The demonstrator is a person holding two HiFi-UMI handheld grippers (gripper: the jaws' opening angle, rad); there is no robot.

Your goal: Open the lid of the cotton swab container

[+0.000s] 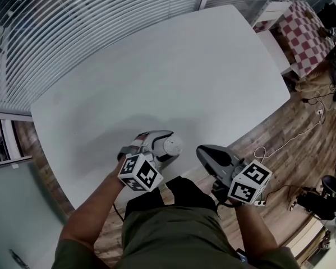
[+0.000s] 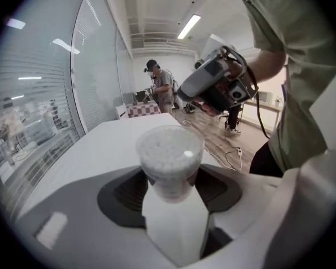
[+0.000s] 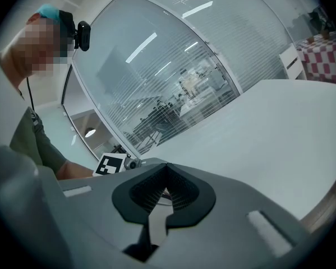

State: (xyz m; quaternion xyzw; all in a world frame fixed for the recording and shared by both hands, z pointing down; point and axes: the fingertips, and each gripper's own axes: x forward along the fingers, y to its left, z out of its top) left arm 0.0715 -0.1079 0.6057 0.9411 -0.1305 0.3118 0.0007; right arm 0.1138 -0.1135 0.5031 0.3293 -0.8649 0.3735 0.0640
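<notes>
Left claw (image 2: 171,184) round swab container (image 2: 169,150), right claw (image 3: 164,194) beside

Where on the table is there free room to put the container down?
Nearly the whole table is bare, from the blinds to the far corner by the checkered cloth. Only the near edge is crowded: left gripper with the container, and right gripper.
</notes>
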